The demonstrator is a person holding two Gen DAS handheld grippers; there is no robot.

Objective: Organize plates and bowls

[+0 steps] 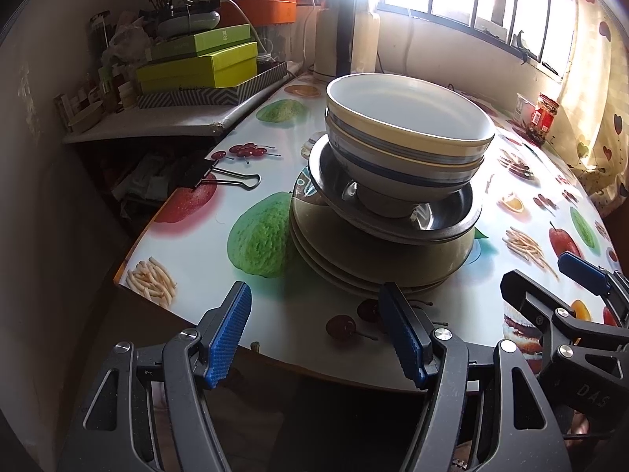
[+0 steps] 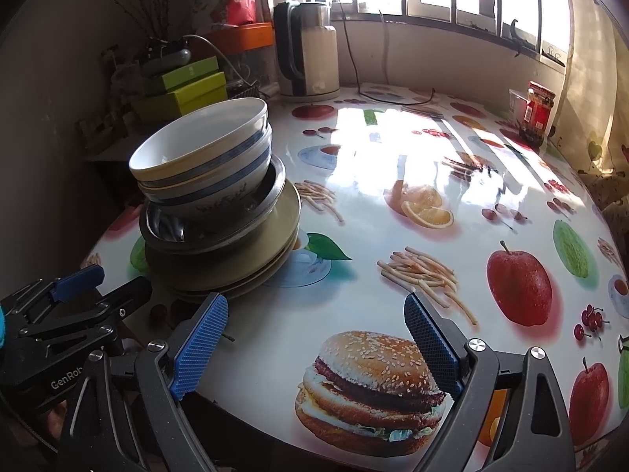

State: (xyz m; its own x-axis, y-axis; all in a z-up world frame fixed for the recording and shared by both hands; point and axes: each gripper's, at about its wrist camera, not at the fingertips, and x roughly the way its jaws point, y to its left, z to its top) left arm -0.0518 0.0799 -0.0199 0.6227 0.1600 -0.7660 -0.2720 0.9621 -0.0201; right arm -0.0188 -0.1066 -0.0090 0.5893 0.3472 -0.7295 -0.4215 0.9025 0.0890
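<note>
open left tongs (image 1: 318, 330) face stacked bowls (image 1: 409, 133).

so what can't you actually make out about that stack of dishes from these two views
- Plate count: the olive plates show only overlapping rims in both views.
- Bottom bowl's inside: covered by the top bowl nested in it.
- Metal dish: its middle is hidden under the bowls.
- Jar label: too small.

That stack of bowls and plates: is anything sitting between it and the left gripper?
Nothing visible. The left gripper, open, faces the stack across bare printed tabletop; the binder clip lies off to the left side.
</note>
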